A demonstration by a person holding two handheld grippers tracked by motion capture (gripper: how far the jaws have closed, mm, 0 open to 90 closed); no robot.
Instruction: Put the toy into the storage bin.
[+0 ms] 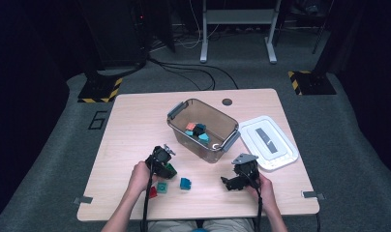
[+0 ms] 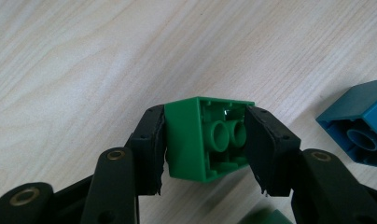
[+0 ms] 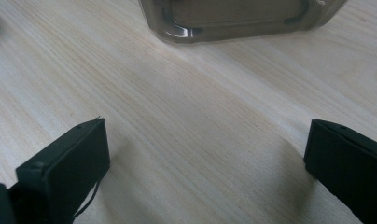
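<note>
At the near left of the bench (image 1: 135, 125), the left tool (image 2: 206, 140) is clenched on a green building brick (image 2: 196, 140), both pads pressed to its sides with the hollow underside facing the camera, while a teal brick (image 2: 359, 123) lies just beside it on the wood. The step in hand appears to be pick-up for transfer to the clear plastic bin (image 1: 203, 129), which already holds several bricks; the next move likely calls for a lift clear of the loose bricks, carriage over the bin rim and release inside. The right tool (image 3: 205, 163) rests released, jaws wide apart above bare wood near the bin.
</note>
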